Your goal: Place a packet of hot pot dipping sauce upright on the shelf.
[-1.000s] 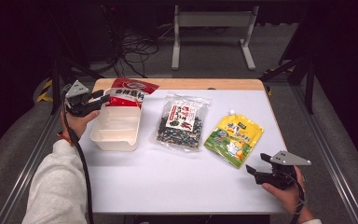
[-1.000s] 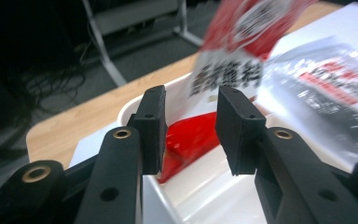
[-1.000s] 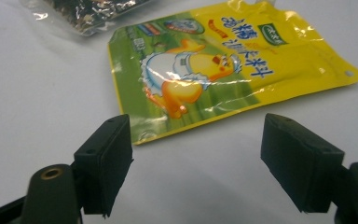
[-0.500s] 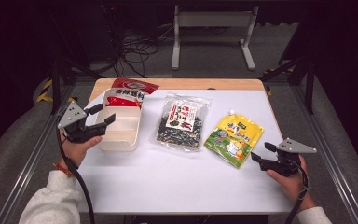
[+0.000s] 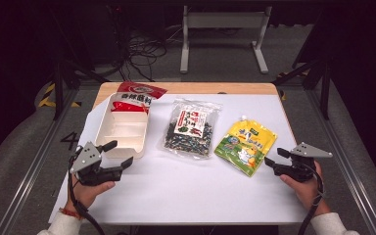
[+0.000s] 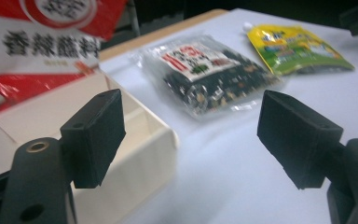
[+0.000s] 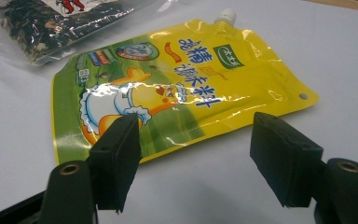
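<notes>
Black two-jaw grippers [image 5: 118,154] [image 5: 270,162] carry grey three-cornered plates, trailing black cables; white sleeves [image 5: 61,225].

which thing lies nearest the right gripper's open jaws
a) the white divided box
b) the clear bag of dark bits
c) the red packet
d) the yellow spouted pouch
d: the yellow spouted pouch lies flat on the table just ahead of the right gripper, whose jaws stand open with nothing between them.
</notes>
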`<state>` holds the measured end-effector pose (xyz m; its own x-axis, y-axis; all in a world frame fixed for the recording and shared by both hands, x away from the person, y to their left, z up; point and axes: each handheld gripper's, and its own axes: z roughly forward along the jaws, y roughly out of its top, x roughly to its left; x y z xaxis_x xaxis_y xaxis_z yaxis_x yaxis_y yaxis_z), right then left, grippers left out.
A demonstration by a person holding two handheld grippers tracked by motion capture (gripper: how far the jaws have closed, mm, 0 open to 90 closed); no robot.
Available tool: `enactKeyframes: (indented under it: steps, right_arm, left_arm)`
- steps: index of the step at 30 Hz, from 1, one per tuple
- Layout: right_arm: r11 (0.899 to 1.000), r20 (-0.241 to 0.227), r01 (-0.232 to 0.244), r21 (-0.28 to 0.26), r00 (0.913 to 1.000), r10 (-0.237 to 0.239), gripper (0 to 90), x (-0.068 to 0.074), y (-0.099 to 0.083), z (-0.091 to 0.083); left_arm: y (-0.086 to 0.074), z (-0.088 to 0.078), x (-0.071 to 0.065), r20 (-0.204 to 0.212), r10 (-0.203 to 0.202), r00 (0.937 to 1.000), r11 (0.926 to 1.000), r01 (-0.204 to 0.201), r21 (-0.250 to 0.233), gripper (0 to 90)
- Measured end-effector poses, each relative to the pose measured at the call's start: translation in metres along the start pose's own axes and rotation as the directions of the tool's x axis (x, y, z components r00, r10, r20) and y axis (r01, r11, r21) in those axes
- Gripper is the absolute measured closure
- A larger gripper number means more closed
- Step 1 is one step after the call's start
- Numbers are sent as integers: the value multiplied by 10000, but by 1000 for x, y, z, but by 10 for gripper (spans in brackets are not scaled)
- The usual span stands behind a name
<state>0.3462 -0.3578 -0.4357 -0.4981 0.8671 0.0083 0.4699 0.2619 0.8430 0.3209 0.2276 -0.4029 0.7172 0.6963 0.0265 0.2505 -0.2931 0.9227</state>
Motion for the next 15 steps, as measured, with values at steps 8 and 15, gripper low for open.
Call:
enactKeyframes:
  steps: [8, 15]
  right_arm:
    - [9988, 9, -461, 187, 9989, 461, 302, -9, 6, 15]
    - [9888, 183, -1241, 834, 9922, 1230, 238, -22, 9, 34]
  left_arm:
    - [-31, 8, -21, 398, -130, 9991, 9924, 80, 1228, 167]
    - [-39, 16, -32, 509, 313, 9982, 9801, -407, 1943, 159]
